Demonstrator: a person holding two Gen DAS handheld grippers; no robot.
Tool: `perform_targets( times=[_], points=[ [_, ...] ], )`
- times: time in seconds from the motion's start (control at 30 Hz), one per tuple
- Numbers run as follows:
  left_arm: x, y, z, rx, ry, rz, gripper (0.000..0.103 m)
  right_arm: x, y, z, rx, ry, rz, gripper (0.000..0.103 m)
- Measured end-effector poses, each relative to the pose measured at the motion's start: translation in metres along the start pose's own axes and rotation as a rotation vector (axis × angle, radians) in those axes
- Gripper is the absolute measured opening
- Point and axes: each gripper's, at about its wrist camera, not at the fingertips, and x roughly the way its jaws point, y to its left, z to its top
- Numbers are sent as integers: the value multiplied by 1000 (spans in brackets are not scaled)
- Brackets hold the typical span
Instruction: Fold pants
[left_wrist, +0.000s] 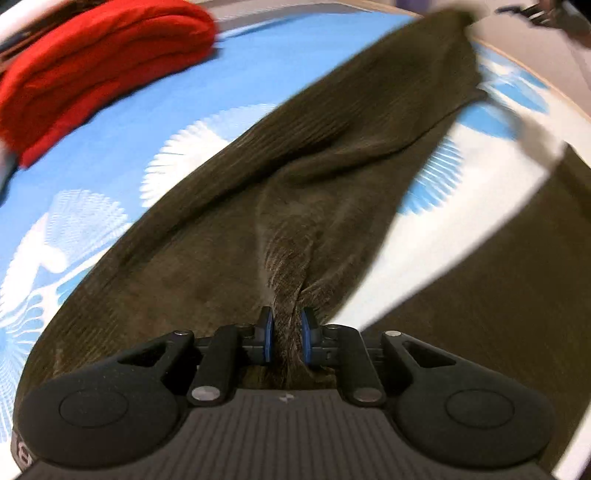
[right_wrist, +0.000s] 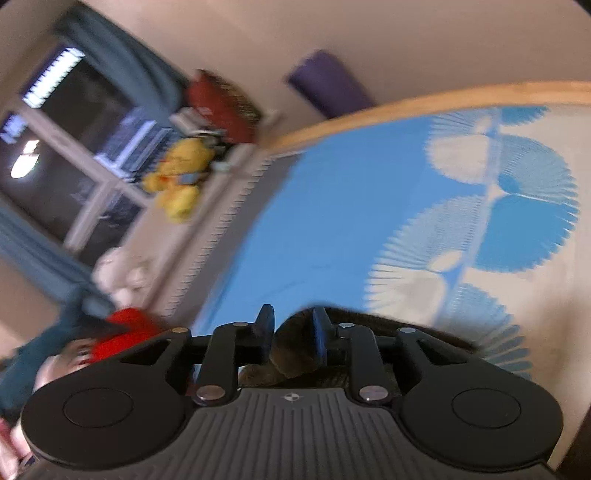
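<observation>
The red folded garment (left_wrist: 99, 70) lies at the far left of the left wrist view, on the blue-and-white patterned bed sheet (left_wrist: 122, 147), well apart from the work. Right of it, the olive corduroy pants (left_wrist: 295, 166) stretch as a long band across the sheet, lifted and taut from the near end to the far upper right corner. At the near end the left claw (left_wrist: 287, 338) is clamped on a bunched pinch of the fabric, its blue pads pressed against a twisted ridge of cloth.

The risk sits in that pinch. It looks narrow and twisted, so a hard pull could let the cloth slide out, or carry the twist into the fold and leave a crooked crease. The motion blur suggests a fast swing, which could also drag the loose leg off line or toward the red garment.

The right wrist view shows what the left one cannot: the right claw (right_wrist: 289, 332) with dark fabric lying between its pads, which stand a little apart; it seems to be gripping the pants (right_wrist: 291, 354), though the blur makes this uncertain. It also shows the wooden bed edge (right_wrist: 406, 105), a window (right_wrist: 74, 155) and a yellow plush toy (right_wrist: 177, 177) beyond. Only the left view shows the pants' full length and tension.
</observation>
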Motion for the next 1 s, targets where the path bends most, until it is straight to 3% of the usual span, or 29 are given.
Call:
perform_targets(
  times=[0.07,0.13,0.2,0.3,0.33,0.5,0.67,0.73,0.8,0.83,0.87,0.93,1.0],
  points=[
    [-5,3,-5,3,24,-51,26,7,-19,-16,-25,19,-10,44],
    [-10,10,-9,-12,19,-87,49,8,-46,-41,-86,37,-39,50],
    [-22,15,-5,-73,-36,-98,54,15,-74,-65,-134,86,-109,50],
    [-39,45,-9,-229,-126,-89,56,36,-116,-91,-72,162,-175,52],
    [-43,55,-9,-270,-147,-60,57,47,-124,-96,-47,197,-182,52],
    [-61,121,-33,-526,-176,262,58,81,-130,-110,-16,240,-128,51],
    [-71,190,-75,-787,-93,555,80,99,-122,-102,-28,190,-108,51],
    [-74,214,-91,-856,-43,629,83,108,-116,-98,-56,177,-113,50],
    [-71,231,-104,-910,-1,634,84,113,-112,-98,-91,159,-119,50],
    [-67,237,-107,-932,20,617,84,115,-110,-99,-108,151,-125,42],
    [-61,241,-113,-955,46,590,84,116,-108,-101,-122,142,-137,25],
    [-52,245,-122,-997,72,522,84,119,-108,-101,-144,145,-183,4],
    [-44,249,-128,-1023,75,447,83,115,-111,-99,-134,133,-182,2]
  ],
)
